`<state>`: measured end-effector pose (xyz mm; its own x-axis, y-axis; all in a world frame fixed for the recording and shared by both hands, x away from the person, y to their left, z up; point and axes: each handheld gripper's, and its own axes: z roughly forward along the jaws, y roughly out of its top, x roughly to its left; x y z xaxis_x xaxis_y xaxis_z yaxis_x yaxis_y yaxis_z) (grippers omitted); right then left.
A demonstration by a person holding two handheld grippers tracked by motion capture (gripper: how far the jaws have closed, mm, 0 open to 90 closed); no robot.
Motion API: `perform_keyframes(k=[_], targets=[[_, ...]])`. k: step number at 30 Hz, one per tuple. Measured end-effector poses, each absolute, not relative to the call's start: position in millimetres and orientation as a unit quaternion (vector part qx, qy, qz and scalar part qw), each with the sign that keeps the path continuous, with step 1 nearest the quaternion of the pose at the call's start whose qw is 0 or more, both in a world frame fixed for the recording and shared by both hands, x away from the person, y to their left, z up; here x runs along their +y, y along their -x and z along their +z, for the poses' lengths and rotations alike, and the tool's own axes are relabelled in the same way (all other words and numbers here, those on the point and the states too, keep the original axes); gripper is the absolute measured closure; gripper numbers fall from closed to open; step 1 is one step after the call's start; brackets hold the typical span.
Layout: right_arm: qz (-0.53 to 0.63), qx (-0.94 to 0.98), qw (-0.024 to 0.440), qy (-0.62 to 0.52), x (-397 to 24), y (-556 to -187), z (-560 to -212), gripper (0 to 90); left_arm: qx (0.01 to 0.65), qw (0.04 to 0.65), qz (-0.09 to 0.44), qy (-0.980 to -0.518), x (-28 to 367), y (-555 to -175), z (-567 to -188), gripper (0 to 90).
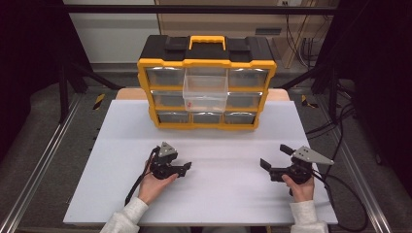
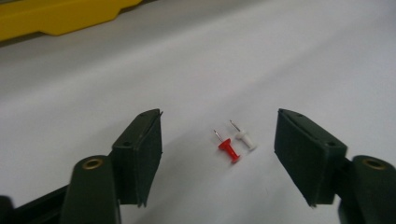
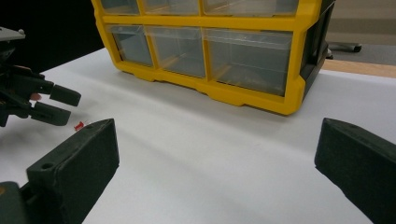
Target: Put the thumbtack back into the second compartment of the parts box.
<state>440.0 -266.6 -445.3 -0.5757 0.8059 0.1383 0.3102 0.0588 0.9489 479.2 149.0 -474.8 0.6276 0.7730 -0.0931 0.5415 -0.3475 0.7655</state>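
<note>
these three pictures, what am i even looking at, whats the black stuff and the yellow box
A person sits at a white table holding hand-held tongs: the left tongs and the right tongs. One picture looks down from above; the other two come from small cameras riding on each tool, looking along its two black jaws. The yellow box is a drawer cabinet with one clear drawer pulled out. A red pushpin and a white pushpin lie between the left tongs' open jaws, untouched. The right tongs are open and hold nothing.

Lab: metal rig frame (image 1: 63,73), cables (image 1: 335,131)
</note>
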Motion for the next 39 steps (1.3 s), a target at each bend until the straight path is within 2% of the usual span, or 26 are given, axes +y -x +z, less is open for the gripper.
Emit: perform_keyframes(k=[7,19,35,39], targets=[[0.555,0.692,0.224,-0.404,-267.1,-440.0,-444.9,0.3,0.406,0.391,0.138,-0.815,145.1,-478.5,-478.1,48.1],[0.555,0.692,0.224,-0.405,-267.4,-439.8,-444.7,0.3,0.406,0.378,0.138,-0.821,139.4,-476.8,-481.7,65.3],[0.556,0.691,0.224,-0.405,-267.9,-439.9,-444.2,0.3,0.402,0.363,0.157,-0.826,136.6,-476.5,-482.7,82.2],[0.556,0.691,0.224,-0.405,-268.0,-439.8,-444.1,0.3,0.404,0.366,0.152,-0.825,137.6,-477.4,-482.6,83.7]])
